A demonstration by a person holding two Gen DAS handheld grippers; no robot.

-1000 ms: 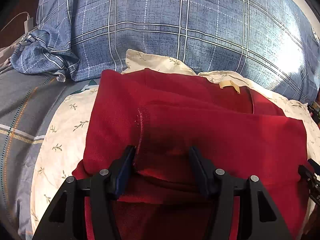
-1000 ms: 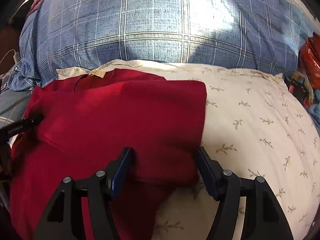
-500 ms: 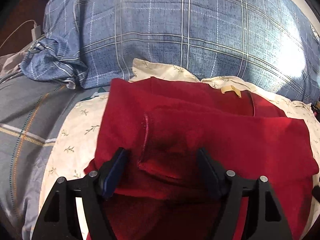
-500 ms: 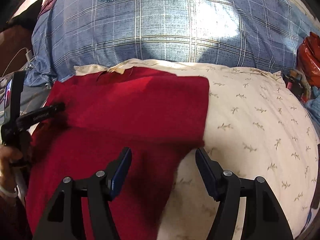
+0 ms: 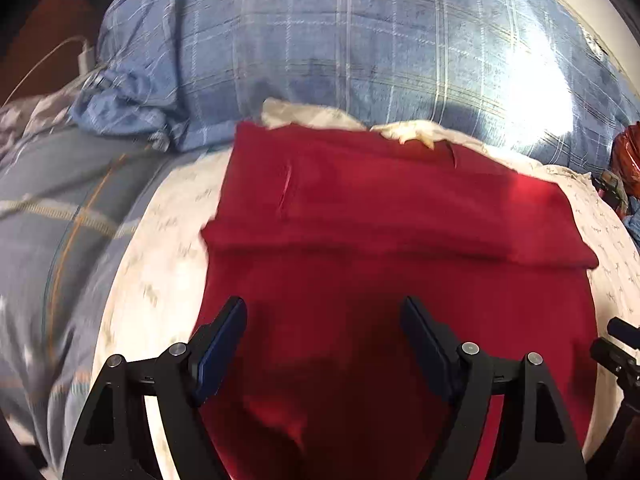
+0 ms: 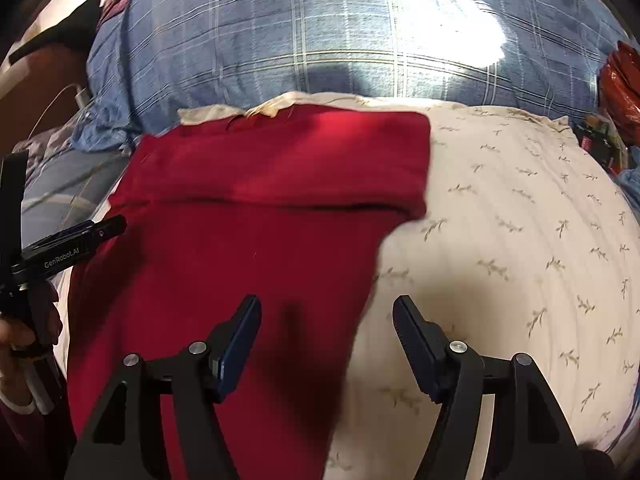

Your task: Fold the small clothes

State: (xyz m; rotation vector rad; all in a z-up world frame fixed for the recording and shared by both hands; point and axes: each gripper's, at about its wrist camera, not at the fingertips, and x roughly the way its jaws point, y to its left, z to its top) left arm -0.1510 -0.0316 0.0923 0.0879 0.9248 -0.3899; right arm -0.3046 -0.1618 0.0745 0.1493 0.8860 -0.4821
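With both the left gripper point(image 5: 323, 334) and right gripper point(image 6: 326, 330) spread and empty, pinch the red garment point(image 6: 248, 248) at its near hem, seemingly off the pillow's point(image 6: 520, 240) near edge, and lift both corners evenly.

The right claw point(image 6: 326, 312) hangs wide apart above the red garment's point(image 6: 256, 216) right edge, on a leaf-print pillow point(image 6: 520, 220); the left claw point(image 6: 72, 242) shows at left.

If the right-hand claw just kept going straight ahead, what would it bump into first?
Most likely the red garment: the right gripper, open and empty, points over its near right edge toward the folded band. Depth is unclear; it might instead graze the cream floral pillow beside it.
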